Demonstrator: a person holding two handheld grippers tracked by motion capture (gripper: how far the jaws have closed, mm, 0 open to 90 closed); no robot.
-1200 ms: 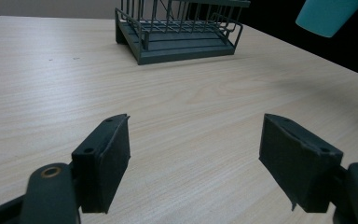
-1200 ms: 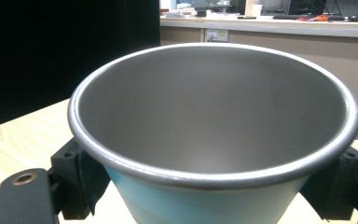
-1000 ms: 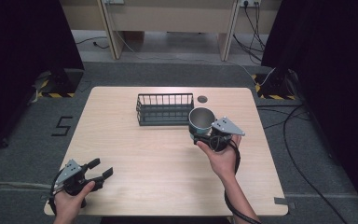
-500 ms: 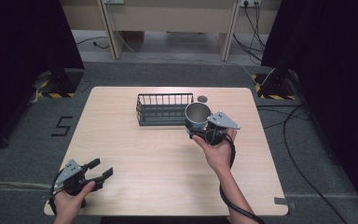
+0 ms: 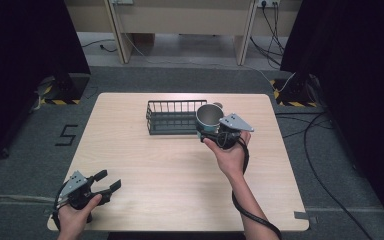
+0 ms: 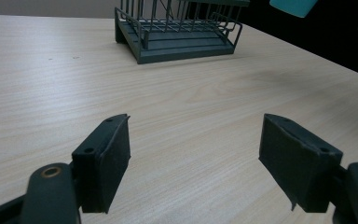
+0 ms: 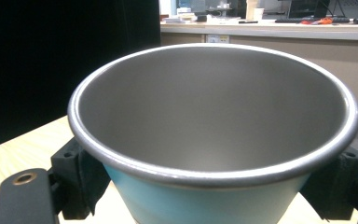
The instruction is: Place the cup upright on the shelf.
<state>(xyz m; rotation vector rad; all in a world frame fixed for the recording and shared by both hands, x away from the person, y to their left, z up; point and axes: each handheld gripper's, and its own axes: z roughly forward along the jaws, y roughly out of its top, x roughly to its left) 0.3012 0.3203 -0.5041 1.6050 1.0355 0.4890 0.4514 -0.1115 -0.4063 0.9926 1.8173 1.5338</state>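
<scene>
The big light wooden table (image 5: 180, 175) is holding a dark wire basket with thin bars (image 5: 172, 117) near its far side. The round cup, shiny metal inside and light blue outside (image 5: 209, 116), is hanging in the air just by the right end of the basket. The right gripper (image 5: 215, 132) is squeezing the cup on both sides. The left gripper (image 5: 107, 181) is resting at the near left corner, its jaws wide apart and holding nothing. On the grey floor, a black "5" (image 5: 66, 135) is showing.
</scene>
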